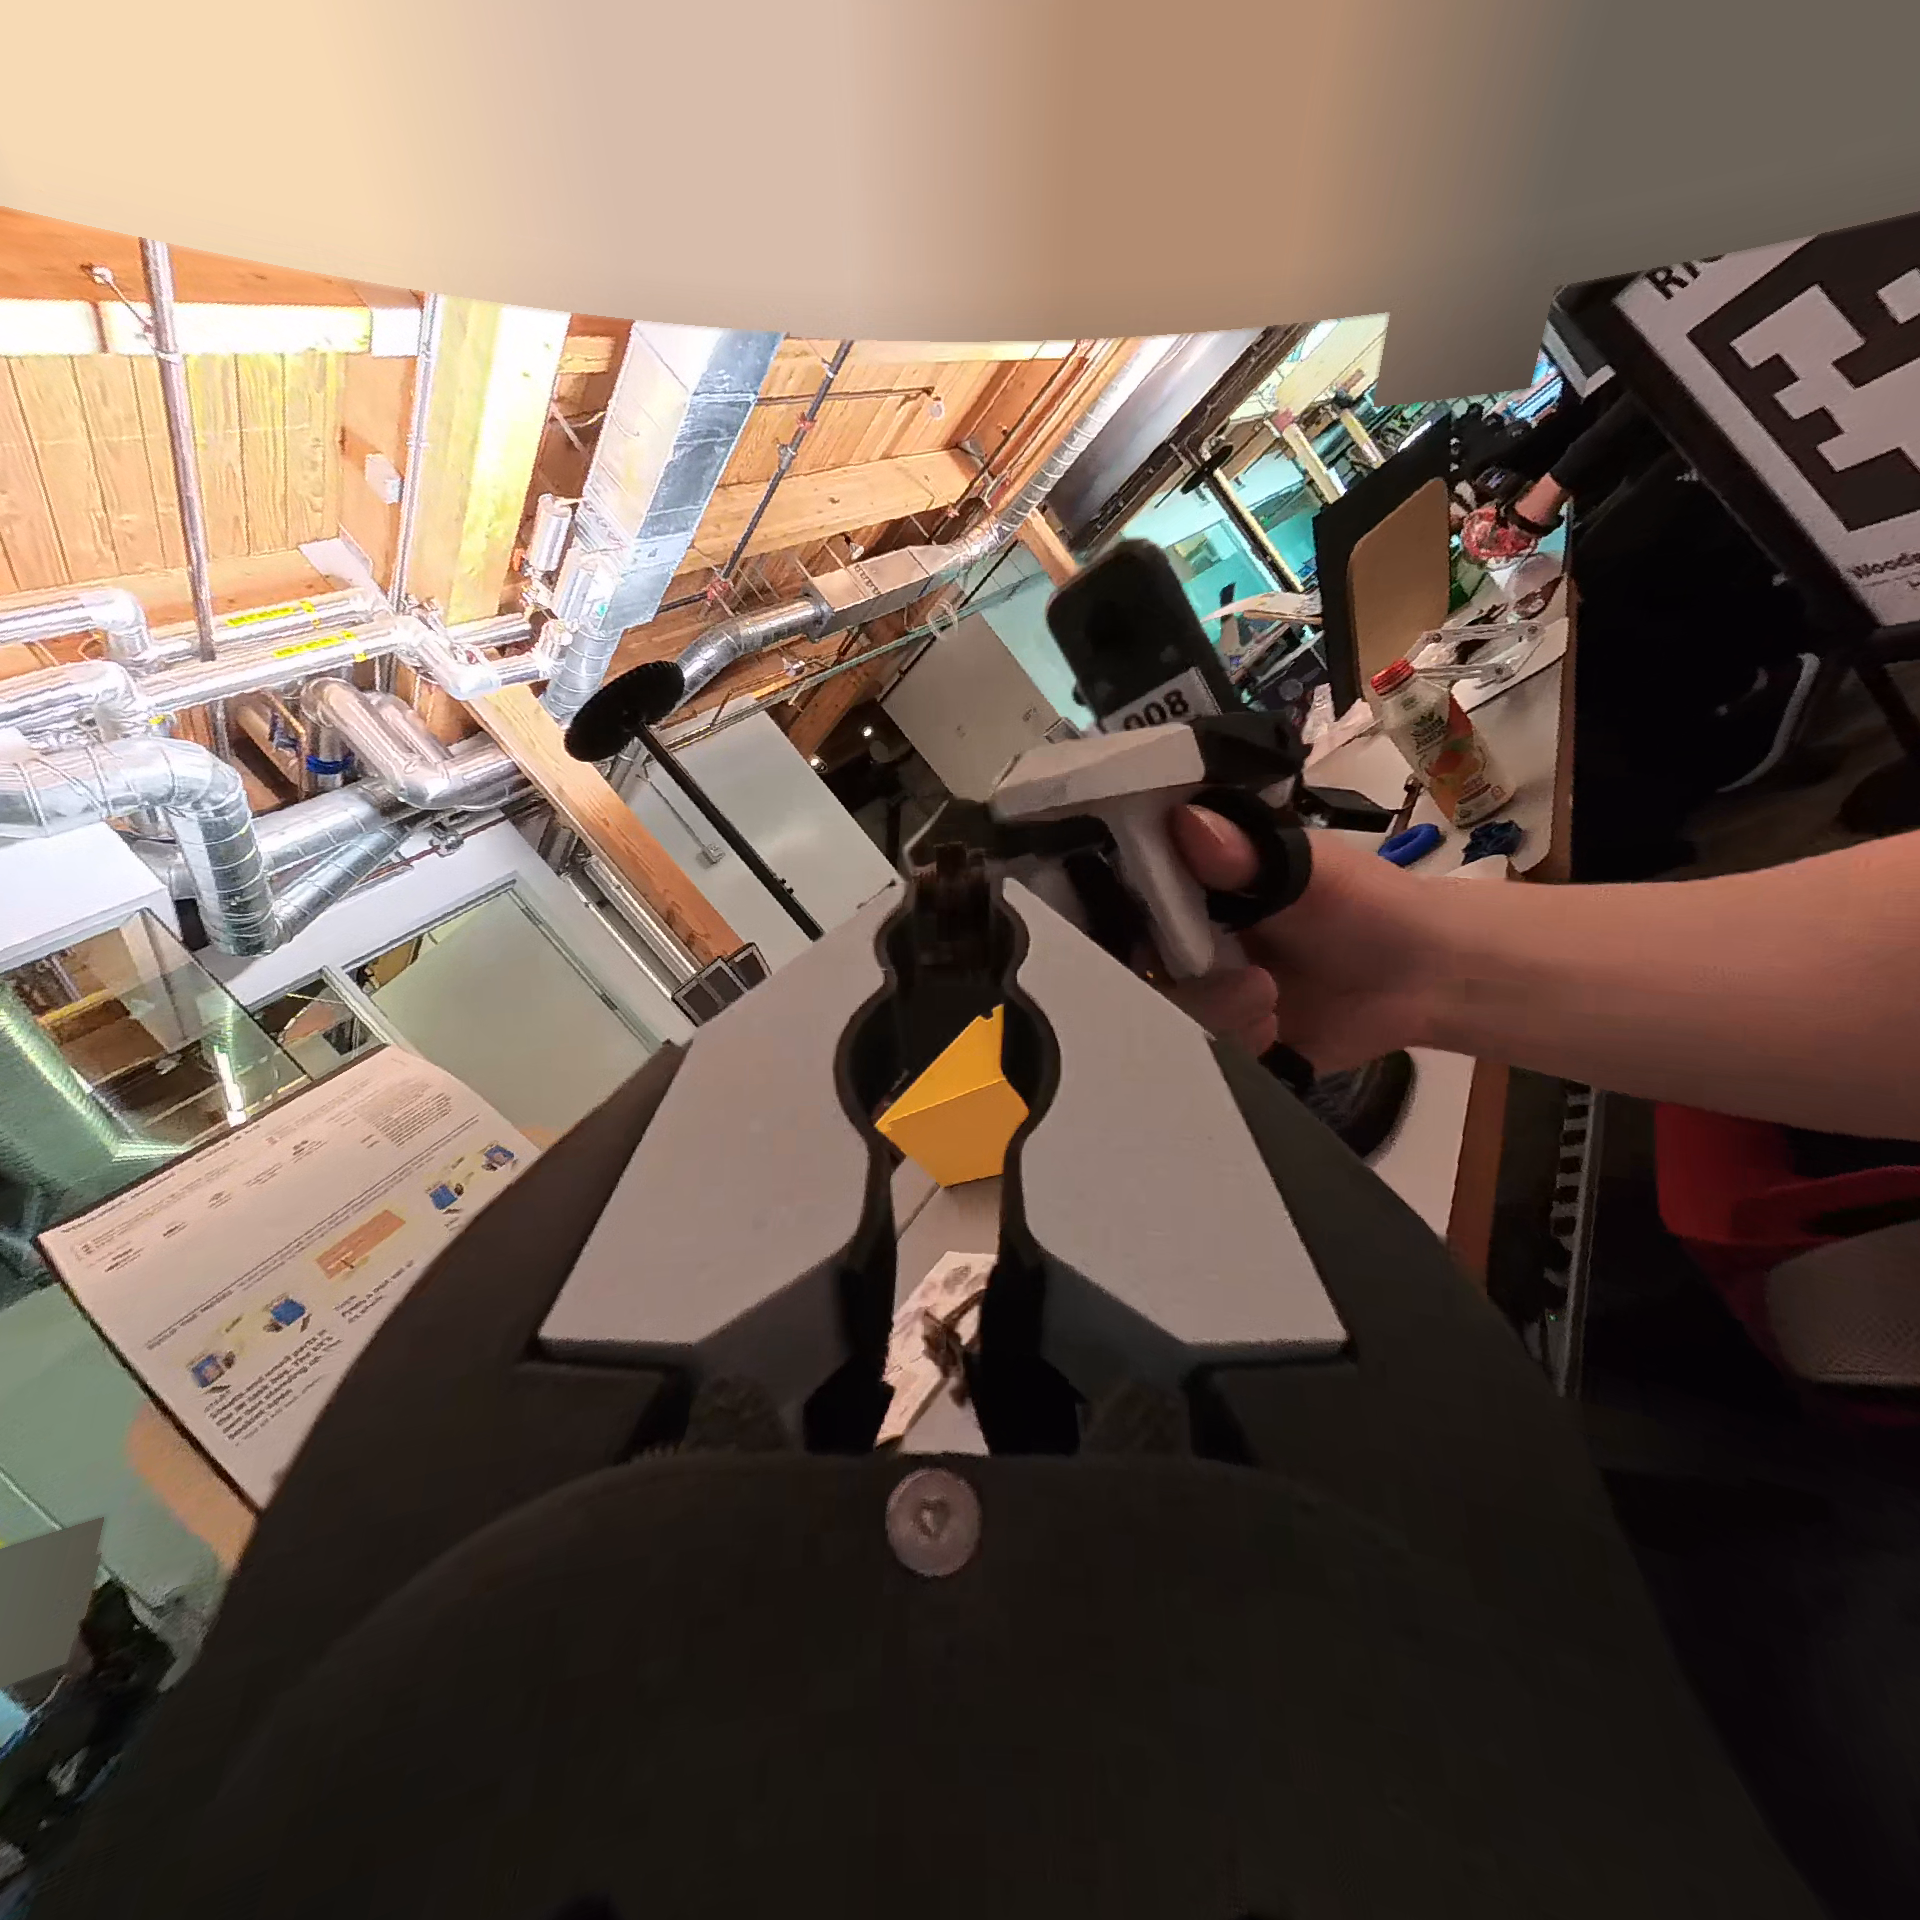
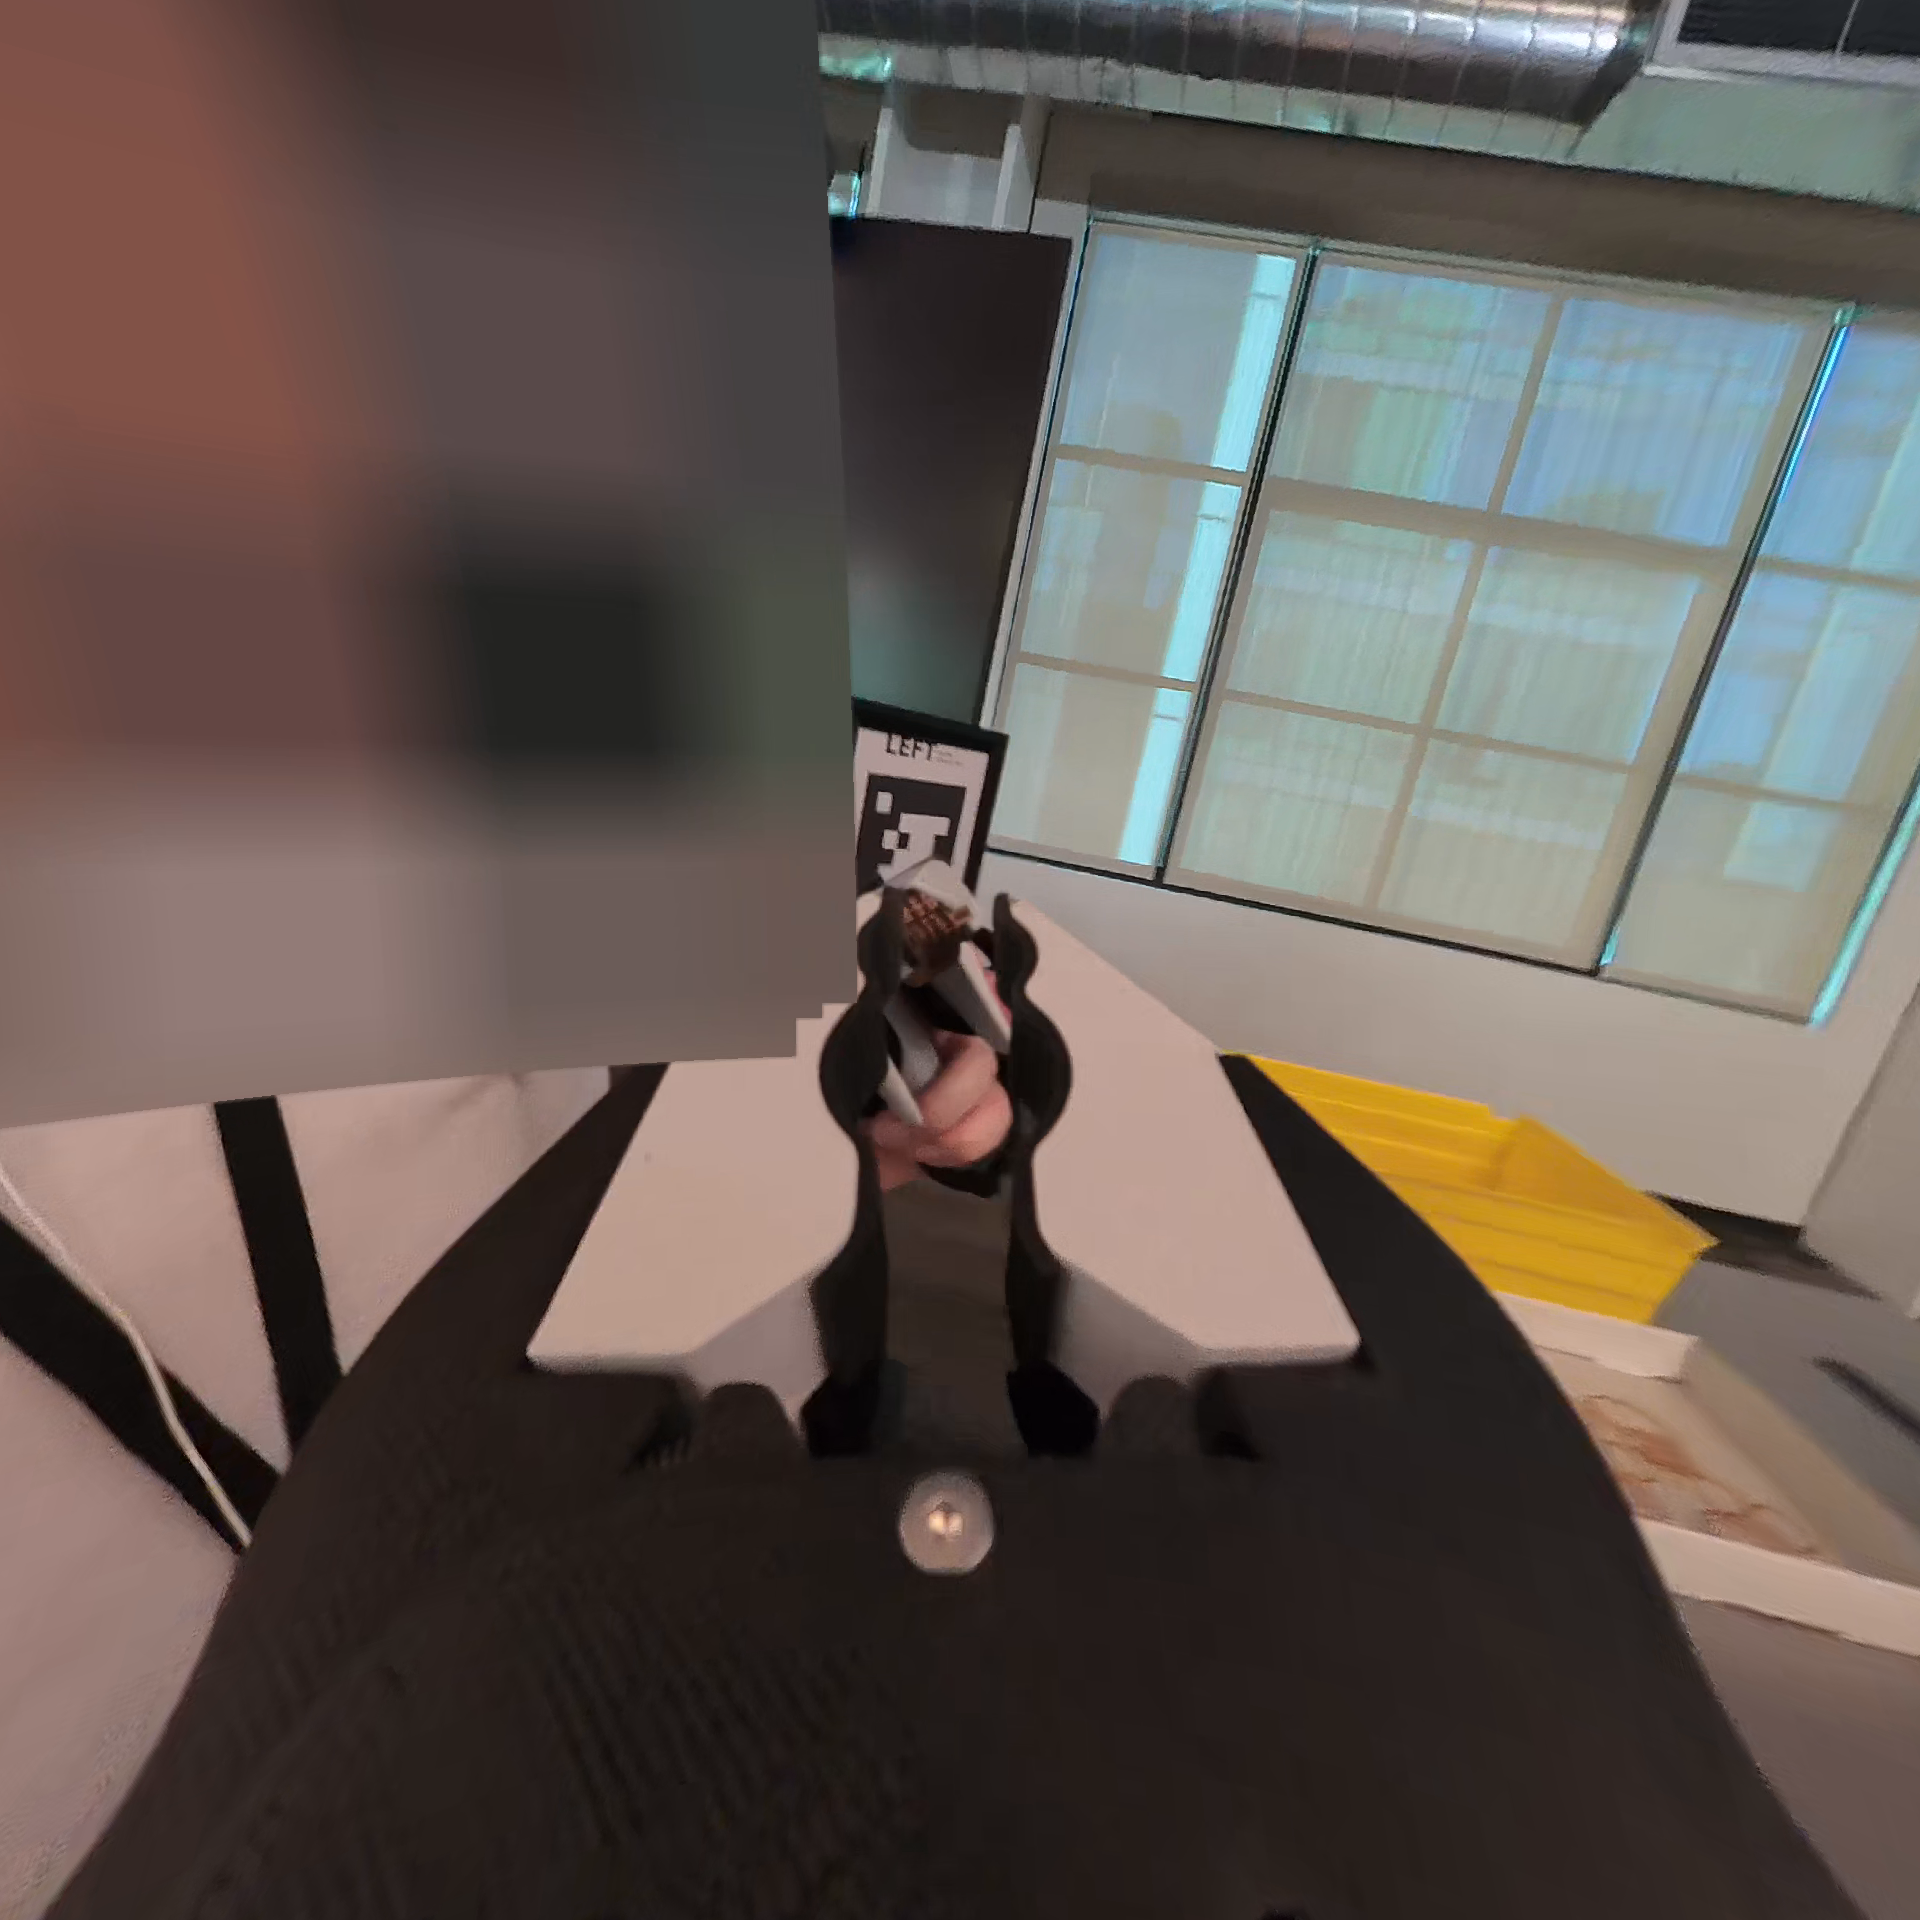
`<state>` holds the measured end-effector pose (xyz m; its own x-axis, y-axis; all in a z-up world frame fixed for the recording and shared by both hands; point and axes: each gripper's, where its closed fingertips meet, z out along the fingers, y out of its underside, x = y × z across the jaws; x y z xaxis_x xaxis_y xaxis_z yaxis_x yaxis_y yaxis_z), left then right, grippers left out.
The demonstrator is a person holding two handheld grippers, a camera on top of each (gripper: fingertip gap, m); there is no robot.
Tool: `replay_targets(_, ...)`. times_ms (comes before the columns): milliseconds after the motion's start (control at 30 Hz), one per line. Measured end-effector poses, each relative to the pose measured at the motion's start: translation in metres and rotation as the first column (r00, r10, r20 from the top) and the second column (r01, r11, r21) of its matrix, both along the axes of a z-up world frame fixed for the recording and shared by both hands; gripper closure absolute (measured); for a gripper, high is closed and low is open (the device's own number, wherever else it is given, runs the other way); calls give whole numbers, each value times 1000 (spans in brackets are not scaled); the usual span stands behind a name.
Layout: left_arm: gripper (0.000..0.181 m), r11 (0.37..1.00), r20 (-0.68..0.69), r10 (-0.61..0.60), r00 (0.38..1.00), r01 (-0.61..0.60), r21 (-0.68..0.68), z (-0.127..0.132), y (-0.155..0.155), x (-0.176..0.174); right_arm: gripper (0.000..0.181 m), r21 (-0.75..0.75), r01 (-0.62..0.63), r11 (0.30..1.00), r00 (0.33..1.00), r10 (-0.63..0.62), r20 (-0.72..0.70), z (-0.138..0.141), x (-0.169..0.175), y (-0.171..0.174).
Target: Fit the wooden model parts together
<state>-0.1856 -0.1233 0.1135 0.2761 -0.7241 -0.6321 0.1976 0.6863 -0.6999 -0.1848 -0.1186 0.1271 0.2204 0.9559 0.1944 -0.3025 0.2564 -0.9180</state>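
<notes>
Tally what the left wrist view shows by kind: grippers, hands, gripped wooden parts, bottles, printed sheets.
Grippers: 2, the left gripper and the right gripper
Hands: 1, the hand holding the right gripper
Gripped wooden parts: 1, the wooden part at the left gripper's tips
Bottles: 1, the bottle
Printed sheets: 1, the printed sheet
Total: 6

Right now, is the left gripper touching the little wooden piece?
Touching. In the left wrist view, the left gripper pinches the small dark wooden piece between its fingertips, with no gap showing on either side.
</notes>
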Motion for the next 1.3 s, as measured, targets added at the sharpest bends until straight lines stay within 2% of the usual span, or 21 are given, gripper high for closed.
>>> replay_targets(100,172,999,0,-32,999,32,-30,-1,0,-2,163,89,29,996,994,-39,106,0,5,0)
replay_targets(200,172,996,-13,-80,997,79,-50,-4,-3,-3,160,145,-6,989,979,-24,203,-1,2,-6)
replay_targets(333,172,989,-5,-132,991,132,-66,-3,-8,-5,161,142,-25,990,954,-19,298,-7,-6,-7)
replay_targets(667,172,983,-27,-174,984,172,-59,-9,-16,-2,164,147,-93,985,924,31,380,-16,-21,-16)
replay_targets(867,172,977,-44,-200,979,197,-81,-14,-19,-1,166,175,-109,979,909,27,415,-21,-19,-19)
replay_targets(1033,172,958,-55,-268,962,260,-124,-15,-25,-1,167,163,-148,975,892,61,447,-22,-18,-24)
replay_targets(1300,172,954,-44,-275,960,267,-136,-13,-25,0,167,177,-142,974,887,46,459,-20,-16,-24)
